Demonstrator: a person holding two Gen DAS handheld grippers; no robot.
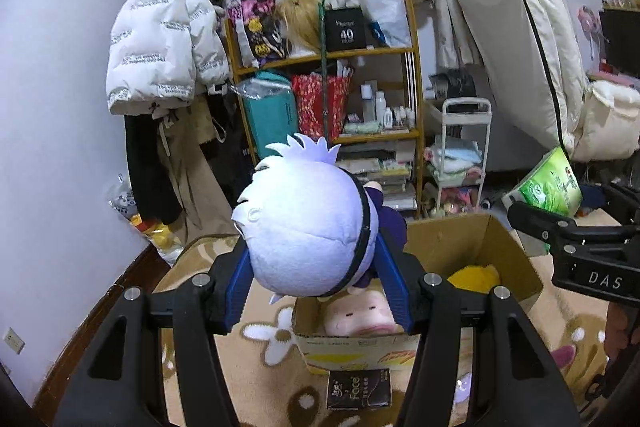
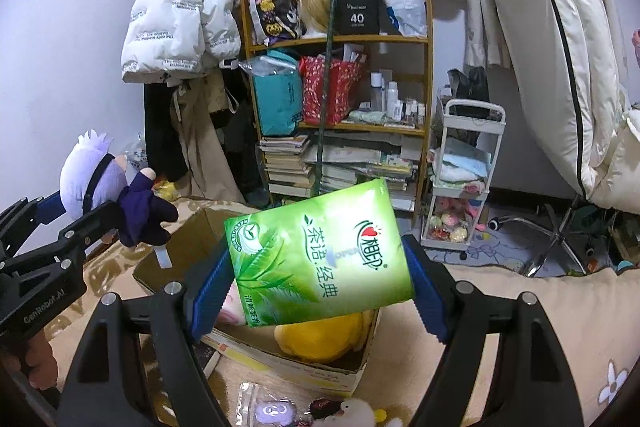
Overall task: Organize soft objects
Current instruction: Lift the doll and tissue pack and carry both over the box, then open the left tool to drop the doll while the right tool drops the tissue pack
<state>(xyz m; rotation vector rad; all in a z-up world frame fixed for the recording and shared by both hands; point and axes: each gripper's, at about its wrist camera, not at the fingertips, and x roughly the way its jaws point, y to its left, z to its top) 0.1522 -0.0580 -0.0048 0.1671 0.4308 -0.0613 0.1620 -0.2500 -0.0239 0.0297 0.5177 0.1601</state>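
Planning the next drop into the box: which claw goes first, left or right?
Probably right. Its claw holds the green tissue pack right over the open cardboard box. The left claw holds the plush doll above the box's near edge.

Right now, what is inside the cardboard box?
Inside the box lie a yellow plush and a pink-faced doll. The held plush and tissue pack hide the rest.

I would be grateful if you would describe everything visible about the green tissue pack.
The green tissue pack is a soft, glossy plastic packet printed with tea leaves, a round emblem, Chinese characters and a red heart logo. The right claw is clamped on it, its blue pads pressing the two short ends. It hangs tilted above the open cardboard box, over a yellow plush, touching neither.
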